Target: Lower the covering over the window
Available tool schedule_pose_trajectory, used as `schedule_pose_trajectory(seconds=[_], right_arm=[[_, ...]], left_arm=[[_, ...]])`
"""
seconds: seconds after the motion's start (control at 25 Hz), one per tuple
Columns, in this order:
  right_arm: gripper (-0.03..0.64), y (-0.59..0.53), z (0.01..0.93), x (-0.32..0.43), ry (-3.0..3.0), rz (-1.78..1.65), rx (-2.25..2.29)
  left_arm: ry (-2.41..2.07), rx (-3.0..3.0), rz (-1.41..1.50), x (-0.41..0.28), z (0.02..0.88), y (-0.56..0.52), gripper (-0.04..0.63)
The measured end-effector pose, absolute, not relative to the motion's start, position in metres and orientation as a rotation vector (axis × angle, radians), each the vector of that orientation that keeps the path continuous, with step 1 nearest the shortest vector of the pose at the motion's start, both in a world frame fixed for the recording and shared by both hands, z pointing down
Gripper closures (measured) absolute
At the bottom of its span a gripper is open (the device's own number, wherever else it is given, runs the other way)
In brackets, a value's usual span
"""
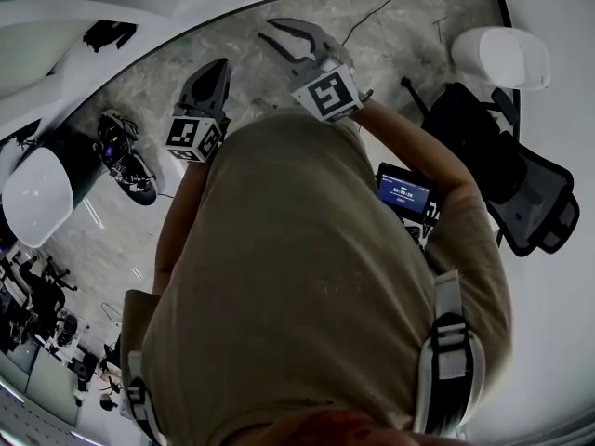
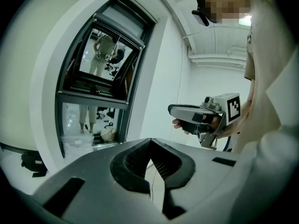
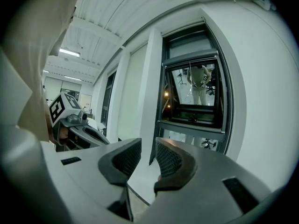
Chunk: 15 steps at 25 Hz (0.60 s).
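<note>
both grippers point at the window, well apart from it

the window [image 3: 196,92] stands tall in the white wall [image 3: 264,101], ahead and a bit up from both tools: right of the right gripper [image 3: 148,146], left of the left gripper [image 2: 150,146]. the glass looks bare, so the blind is prob. rolled up at the top (i can't pick it out, nor a pull cord for sure). left gripper's fingers are pressed together w/ nothing in them; the right gripper's sit about half open, also empty. in the head view the right one pokes further fwd, so it's prob. nearer. nothing stands btw. them and the frame; a chair [image 1: 507,170] is off to the right.
</note>
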State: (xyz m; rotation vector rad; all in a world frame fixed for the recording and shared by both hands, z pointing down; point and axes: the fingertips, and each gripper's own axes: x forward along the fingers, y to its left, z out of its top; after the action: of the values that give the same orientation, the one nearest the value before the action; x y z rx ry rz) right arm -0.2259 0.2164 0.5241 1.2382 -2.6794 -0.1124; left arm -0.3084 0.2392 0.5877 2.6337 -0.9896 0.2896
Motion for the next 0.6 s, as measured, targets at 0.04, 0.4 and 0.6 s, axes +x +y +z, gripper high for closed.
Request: schedule_pose_trajectory(seconds=[0.04,0.4,0.6], right_arm=[[0.525,0.217,0.525,-0.225,-2.676,-0.114,1.240],[0.525,0.216,0.522,-0.231,-2.685,-0.148,1.209],[0.525,0.217,0.528,-0.234,-2.684,-0.122,1.219]], left_arm=[[-0.986,2.636,0.290,-0.308,0.588,0.240,0.580],[-0.986,2.614,0.281,-0.310,0.590,0.236,0.580],[-0.986,2.609,0.278,-0.314,0.591,0.231,0.580]])
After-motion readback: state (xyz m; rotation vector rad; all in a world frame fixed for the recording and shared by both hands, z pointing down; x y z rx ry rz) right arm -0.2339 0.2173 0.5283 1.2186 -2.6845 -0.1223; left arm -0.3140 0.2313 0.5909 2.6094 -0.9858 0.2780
